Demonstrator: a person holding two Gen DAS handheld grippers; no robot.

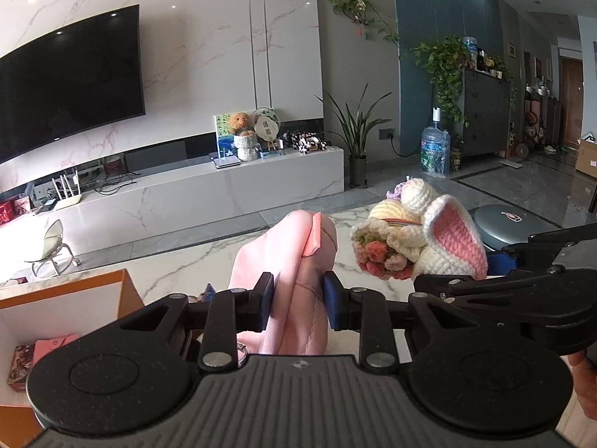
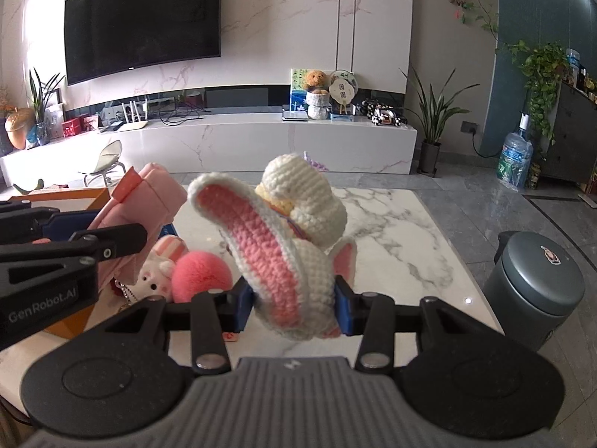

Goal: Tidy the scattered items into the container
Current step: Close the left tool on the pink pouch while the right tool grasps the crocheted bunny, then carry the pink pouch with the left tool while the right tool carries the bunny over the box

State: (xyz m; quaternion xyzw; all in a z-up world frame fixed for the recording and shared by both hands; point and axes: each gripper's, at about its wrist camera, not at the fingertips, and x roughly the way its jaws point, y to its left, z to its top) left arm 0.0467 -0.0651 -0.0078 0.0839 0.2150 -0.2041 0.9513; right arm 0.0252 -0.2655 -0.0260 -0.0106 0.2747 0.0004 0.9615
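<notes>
The left gripper is clamped on a pink pouch above the marble table. To its right, the right gripper holds a crochet bunny. An orange box sits near left.

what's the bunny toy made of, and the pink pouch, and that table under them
Bunny toy: crocheted yarn, matte; looped stitches show on the ears. Pink pouch: soft woven fabric, it seems, slightly smooth, with sewn seams and folds where the pads pinch it. Table: glossy white with grey veins, like polished marble, though it could be an imitation slab.
</notes>
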